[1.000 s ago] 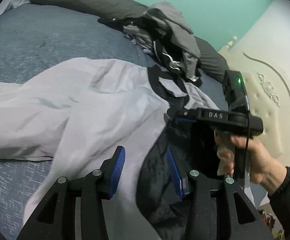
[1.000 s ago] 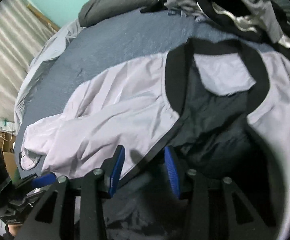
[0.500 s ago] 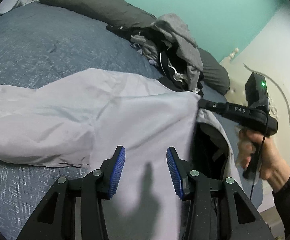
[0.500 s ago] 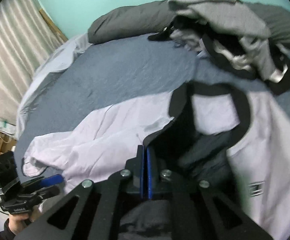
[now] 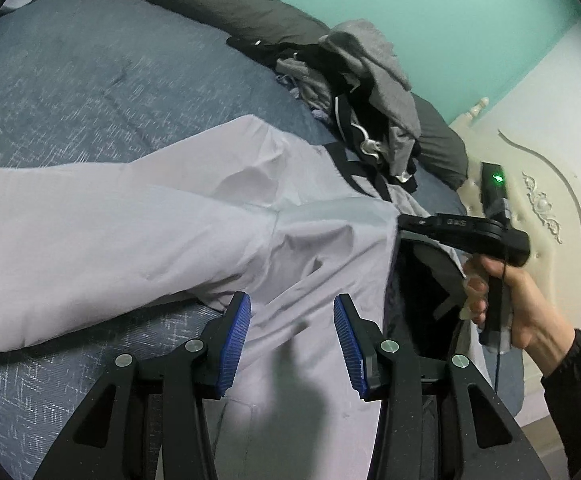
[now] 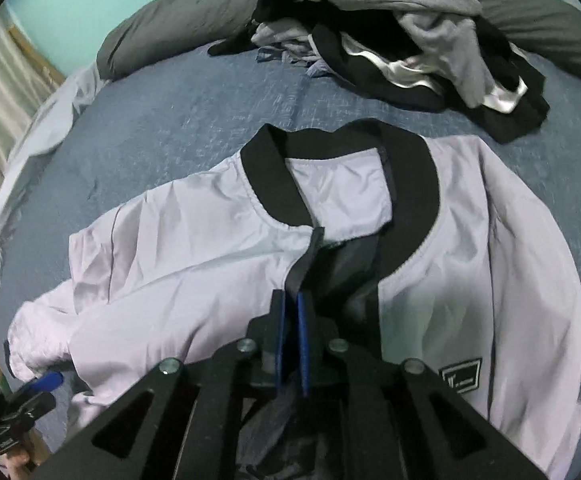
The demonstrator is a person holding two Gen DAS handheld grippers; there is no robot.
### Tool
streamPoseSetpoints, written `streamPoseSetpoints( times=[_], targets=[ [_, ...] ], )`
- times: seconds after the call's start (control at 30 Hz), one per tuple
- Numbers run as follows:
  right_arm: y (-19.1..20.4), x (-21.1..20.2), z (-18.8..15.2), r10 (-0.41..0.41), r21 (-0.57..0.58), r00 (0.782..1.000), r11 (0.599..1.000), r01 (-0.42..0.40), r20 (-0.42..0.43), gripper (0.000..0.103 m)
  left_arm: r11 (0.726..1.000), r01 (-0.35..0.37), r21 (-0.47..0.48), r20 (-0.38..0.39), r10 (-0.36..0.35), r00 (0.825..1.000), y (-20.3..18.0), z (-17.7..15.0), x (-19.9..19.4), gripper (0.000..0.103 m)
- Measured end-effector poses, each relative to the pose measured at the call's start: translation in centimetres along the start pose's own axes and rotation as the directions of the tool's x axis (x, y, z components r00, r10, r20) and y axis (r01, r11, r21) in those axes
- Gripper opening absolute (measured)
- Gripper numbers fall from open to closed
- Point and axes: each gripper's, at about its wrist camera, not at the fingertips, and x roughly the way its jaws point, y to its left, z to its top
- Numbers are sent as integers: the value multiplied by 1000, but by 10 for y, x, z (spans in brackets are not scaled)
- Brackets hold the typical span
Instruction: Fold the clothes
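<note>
Pinching the dark front edge of the pale lilac jacket (image 6: 194, 248), lying open on the bed (image 6: 170, 120), between the closed fingers of the right gripper (image 6: 291, 340); hovering the left gripper (image 5: 290, 344) over the near panel, fingers apart, gripping nothing. Risking a slip of the thin slick edge, or dragging the whole jacket askew. Showing a small chest label (image 6: 461, 378), too blurred for reading.
</note>
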Motion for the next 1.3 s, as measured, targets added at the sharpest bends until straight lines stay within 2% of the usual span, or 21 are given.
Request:
streamPoseSetpoints(
  times=[0.03,0.07,0.1,0.17,0.23,0.47,0.6,0.7,0.8,0.87,0.97,1.03,1.13,1.2,1.3],
  targets=[
    [-4,-6,-2,18,20,1000,1000,-18,16,7,1000,-1,-5,-3,0,1000,2,0,1,47],
    [-7,-14,-6,47,40,998,998,-49,35,12,1000,1,-9,-4,-1,1000,3,0,0,47],
    [-10,-21,-13,78,56,996,995,-80,41,26,1000,0,-11,-2,0,1000,4,0,0,47],
    [-9,-27,-29,126,81,991,988,-128,34,38,1000,-1,-13,1,1,1000,4,1,-1,47],
    [-3,-28,-52,185,89,983,979,-185,5,38,1000,-8,-10,9,8,1000,4,1,-5,47],
    [26,-16,-128,298,129,949,950,-284,-103,39,999,-47,9,48,46,998,5,-2,-35,47],
    [40,-16,-153,349,166,931,929,-330,-104,39,997,-72,-6,69,72,995,13,-9,-57,47],
    [50,-18,-165,378,184,921,916,-357,-94,39,995,-79,-58,74,83,994,25,-15,-70,47],
    [55,-13,-176,405,248,911,894,-374,-84,39,994,-86,-72,90,92,992,27,-20,-88,47],
    [61,-13,-180,407,244,911,892,-380,-71,41,993,-90,-77,95,97,991,27,-25,-99,47],
    [72,-13,-181,400,201,914,903,-380,-66,40,992,-96,-77,87,102,991,27,-32,-113,47],
    [76,-12,-182,382,178,921,914,-365,-73,36,991,-112,-66,81,118,990,27,-36,-122,47],
    [77,-11,-182,378,175,923,916,-362,-70,24,991,-122,-62,85,127,988,28,-40,-137,47],
    [75,-16,-181,383,180,922,912,-369,-53,12,991,-118,-69,88,123,988,29,-41,-145,47],
    [74,-38,-173,360,121,933,927,-354,-29,9,991,-118,-62,90,123,988,27,-41,-155,47]
  ],
)
